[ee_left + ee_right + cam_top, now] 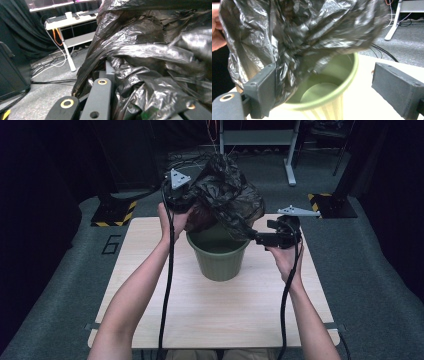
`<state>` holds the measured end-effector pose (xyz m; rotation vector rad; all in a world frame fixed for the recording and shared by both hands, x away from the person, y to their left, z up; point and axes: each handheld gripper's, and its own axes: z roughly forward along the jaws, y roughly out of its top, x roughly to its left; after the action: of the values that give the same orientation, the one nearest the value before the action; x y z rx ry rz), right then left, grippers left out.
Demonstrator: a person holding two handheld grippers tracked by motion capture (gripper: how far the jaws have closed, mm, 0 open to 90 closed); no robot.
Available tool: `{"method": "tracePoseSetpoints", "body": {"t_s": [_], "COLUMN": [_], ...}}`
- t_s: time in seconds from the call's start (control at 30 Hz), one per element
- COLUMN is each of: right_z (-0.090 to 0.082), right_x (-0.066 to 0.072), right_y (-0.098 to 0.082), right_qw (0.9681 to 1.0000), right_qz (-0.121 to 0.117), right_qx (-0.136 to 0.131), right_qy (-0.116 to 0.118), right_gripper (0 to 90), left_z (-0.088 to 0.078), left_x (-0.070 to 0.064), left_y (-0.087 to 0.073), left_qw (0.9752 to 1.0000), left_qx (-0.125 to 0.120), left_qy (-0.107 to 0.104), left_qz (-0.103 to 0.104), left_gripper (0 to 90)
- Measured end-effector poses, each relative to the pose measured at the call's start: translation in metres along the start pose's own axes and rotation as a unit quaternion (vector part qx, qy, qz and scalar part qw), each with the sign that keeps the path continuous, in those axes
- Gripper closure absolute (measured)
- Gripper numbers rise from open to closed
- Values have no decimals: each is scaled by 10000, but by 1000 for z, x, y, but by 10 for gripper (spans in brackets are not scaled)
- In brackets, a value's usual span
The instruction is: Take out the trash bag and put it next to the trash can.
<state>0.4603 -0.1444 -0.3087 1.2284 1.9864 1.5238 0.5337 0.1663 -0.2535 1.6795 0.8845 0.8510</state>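
The black bin bag (225, 190) hangs crumpled above the green waste bin (218, 257), which stands on the wooden table (215, 310). The left gripper (181, 200) is clamped on the bag's plastic at the left. The right gripper (260, 239), jaws spread wide, grips nothing beside the bin's rim.

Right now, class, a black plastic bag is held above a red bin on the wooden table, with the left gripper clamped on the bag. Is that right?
Not quite: the bin is green, not red, as the high view and the right gripper view show. The rest holds: the black plastic bag hangs above it over the wooden table, and the left gripper is clamped on the bag.
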Motion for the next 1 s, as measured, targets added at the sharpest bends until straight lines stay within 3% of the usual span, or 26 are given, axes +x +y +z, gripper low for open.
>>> {"method": "tracePoseSetpoints", "body": {"t_s": [0.27, 0.47, 0.7, 1.0], "right_z": [-15, -23, -23, -14], "right_x": [-9, -17, -25, -34], "right_y": [-18, -7, -27, -61], "right_qw": [9998, 9987, 9981, 9962], "right_qz": [112, 239, 68, 114], "right_qx": [-180, -351, -58, 311], "right_qy": [-71, -266, -611, -807], "right_gripper": [99, 101, 106, 115], "left_z": [-2, -3, -11, -28], "left_x": [8, 6, 14, 30], "left_y": [-1, -1, 1, 8], "left_qw": [9999, 9998, 9997, 9991], "left_qx": [5, 23, -53, -200], "left_qy": [134, 165, 246, 379], "left_qz": [10, 106, 55, 17], "left_gripper": [899, 899, 899, 899]}}
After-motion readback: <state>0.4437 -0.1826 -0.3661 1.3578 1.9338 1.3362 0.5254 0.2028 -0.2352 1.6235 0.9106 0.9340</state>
